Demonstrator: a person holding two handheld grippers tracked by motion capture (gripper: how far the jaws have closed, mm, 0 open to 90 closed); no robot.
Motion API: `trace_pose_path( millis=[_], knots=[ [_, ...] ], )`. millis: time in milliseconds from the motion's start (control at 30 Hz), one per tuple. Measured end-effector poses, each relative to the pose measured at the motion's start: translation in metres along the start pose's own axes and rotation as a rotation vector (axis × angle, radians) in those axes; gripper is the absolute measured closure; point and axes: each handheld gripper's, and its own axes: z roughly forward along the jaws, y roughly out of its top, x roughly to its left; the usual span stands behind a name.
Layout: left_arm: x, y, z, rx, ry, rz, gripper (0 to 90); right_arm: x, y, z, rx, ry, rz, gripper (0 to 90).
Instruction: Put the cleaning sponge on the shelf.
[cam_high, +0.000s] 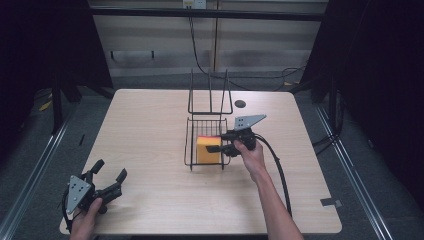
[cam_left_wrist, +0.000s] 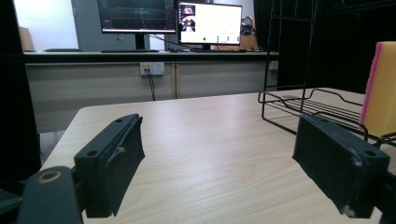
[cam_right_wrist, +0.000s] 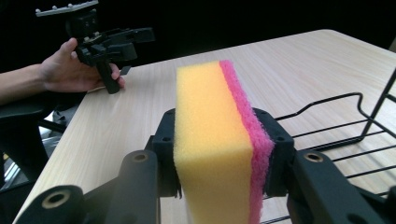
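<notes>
— Status of the sponge (cam_right_wrist: 219, 140)?
— Pinched upright between the jaws of the right hand-held gripper (cam_high: 220, 148), yellow face and pink face each against a pad. It sits in or just over the wire rack (cam_high: 192, 145), mid-tabletop (cam_high: 150, 130).

— Left hand-held gripper (cam_high: 107, 176)?
— Spread wide, empty, parked near the tabletop's near-left corner, well apart.

— Step in hand?
— By my judgement, placing the sponge in the rack. Next calls for settling it on the wires, then loosening the jaws without tipping it.
</notes>
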Motion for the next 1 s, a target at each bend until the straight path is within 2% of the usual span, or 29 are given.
trace_pose_path(
  millis=[267, 600, 700, 933, 967, 1000],
  knots=[
    [0.0001, 0.0001, -0.0001, 0.001, 0.000, 0.002, 15.7, 0.0007, -0.0006, 0.0000, 0.002, 0.001, 0.010, 52.9],
    [0.0000, 0.0000, -0.0002, 0.001, -0.001, 0.000, 15.7, 0.0015, -0.0001, -0.0016, -0.002, -0.030, 0.014, 44.2],
    [0.0001, 0.0000, -0.0002, 0.001, -0.001, 0.001, 15.7, 0.0030, 0.0021, -0.0025, -0.018, -0.045, 0.011, 37.5],
    [0.0000, 0.0000, -0.0002, 0.001, -0.001, 0.001, 15.7, 0.0064, 0.0044, -0.0059, -0.032, -0.075, 0.016, 30.4],
    [0.0000, 0.0000, -0.0002, 0.001, -0.001, 0.000, 15.6, 0.0076, 0.0056, -0.0063, -0.031, -0.095, 0.016, 25.0],
    [0.0000, 0.0000, -0.0002, 0.001, -0.001, 0.000, 15.7, 0.0083, 0.0061, -0.0069, -0.036, -0.104, 0.018, 23.5]
  ],
)
